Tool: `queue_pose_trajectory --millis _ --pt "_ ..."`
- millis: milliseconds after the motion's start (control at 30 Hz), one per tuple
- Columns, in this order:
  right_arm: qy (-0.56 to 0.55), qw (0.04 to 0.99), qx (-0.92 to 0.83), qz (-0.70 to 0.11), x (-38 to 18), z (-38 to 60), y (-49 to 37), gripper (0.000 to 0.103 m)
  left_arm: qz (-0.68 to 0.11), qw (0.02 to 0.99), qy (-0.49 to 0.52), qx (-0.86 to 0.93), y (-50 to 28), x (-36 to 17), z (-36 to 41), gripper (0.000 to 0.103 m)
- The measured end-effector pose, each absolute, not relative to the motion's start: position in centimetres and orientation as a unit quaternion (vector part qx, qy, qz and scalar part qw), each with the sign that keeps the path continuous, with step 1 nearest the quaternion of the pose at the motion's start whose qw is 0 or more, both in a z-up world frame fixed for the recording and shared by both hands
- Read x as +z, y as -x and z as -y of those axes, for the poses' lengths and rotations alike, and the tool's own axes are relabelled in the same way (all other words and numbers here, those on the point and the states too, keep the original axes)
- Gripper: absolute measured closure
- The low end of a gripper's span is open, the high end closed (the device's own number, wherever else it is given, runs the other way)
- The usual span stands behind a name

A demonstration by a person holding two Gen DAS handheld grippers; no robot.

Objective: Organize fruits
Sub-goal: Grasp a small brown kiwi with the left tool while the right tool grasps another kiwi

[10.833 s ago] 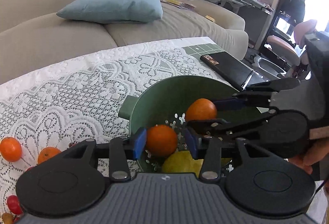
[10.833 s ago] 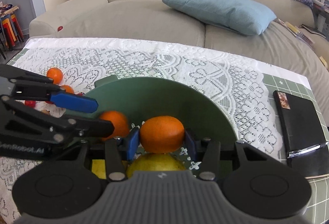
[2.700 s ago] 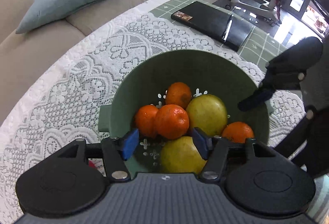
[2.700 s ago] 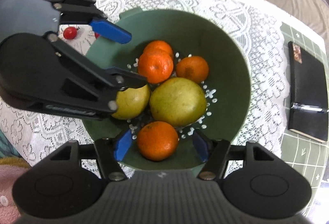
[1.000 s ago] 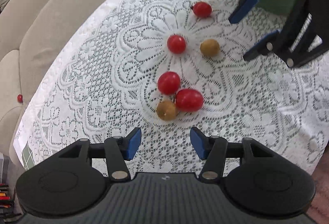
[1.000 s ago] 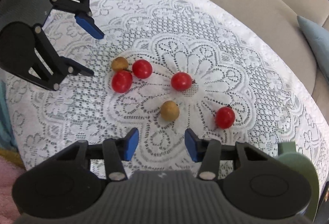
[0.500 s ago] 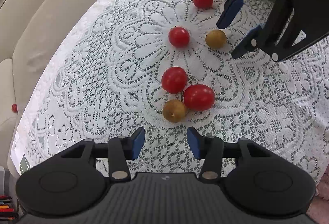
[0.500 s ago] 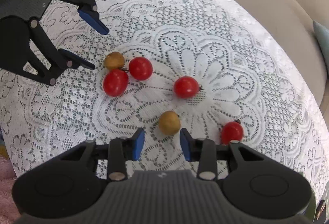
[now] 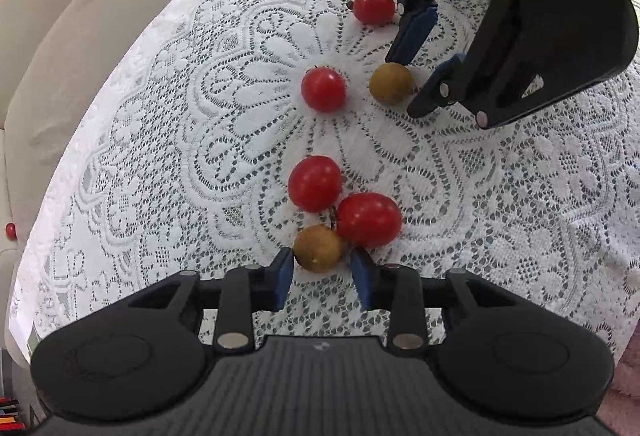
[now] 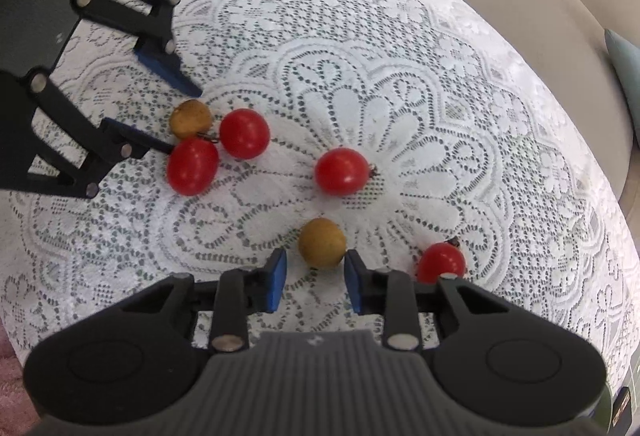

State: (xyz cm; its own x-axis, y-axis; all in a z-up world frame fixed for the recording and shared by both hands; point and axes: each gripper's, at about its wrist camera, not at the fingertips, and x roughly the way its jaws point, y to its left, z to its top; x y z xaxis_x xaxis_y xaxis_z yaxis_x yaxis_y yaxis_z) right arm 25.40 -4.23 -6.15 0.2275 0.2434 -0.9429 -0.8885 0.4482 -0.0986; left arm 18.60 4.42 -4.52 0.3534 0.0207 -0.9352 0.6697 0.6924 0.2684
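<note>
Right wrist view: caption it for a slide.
Right gripper closing its fingers around a brown fruit among red tomatoes on lace.

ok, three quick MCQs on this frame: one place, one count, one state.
1. Between the fingers of the left gripper: A) a tomato B) nothing C) a brown fruit
2. Red tomatoes on the cloth: A) two B) four C) six
3. The other brown fruit, at the right gripper, is: A) resting on the cloth B) lifted C) in a bowl

C: it sits between the blue pads.
B: four show, two of them touching.
A: it lies on the lace.
Both grippers' jaws have just been closing, each around a brown fruit.
</note>
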Motion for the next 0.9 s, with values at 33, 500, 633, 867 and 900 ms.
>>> queue_pose_trajectory --millis 33,500,633,867,900 --pt "0.339 0.706 0.401 -0.475 -6.2 4.2 -25.5 0.076 -0.527 0.755 -0.326 -0.216 -18.7 -4.5 -4.4 0.065" --pt "0.339 0.704 0.4 -0.479 -6.5 4.1 -25.8 0.08 -0.522 0.753 -0.331 -0.226 -19.6 -4.7 -4.0 0.068" --pt "0.337 0.706 0.399 -0.479 -6.5 4.1 -25.9 0.08 -0.517 0.756 -0.328 -0.23 -19.6 -4.8 -3.9 0.068" --pt "0.333 0.71 0.396 -0.478 -6.4 4.4 -25.7 0.083 -0.514 0.766 -0.311 -0.228 -19.3 -4.8 -4.3 0.073" --pt "0.333 0.71 0.396 -0.478 -6.4 4.4 -25.7 0.083 -0.516 0.767 -0.307 -0.225 -19.3 -4.7 -4.3 0.073"
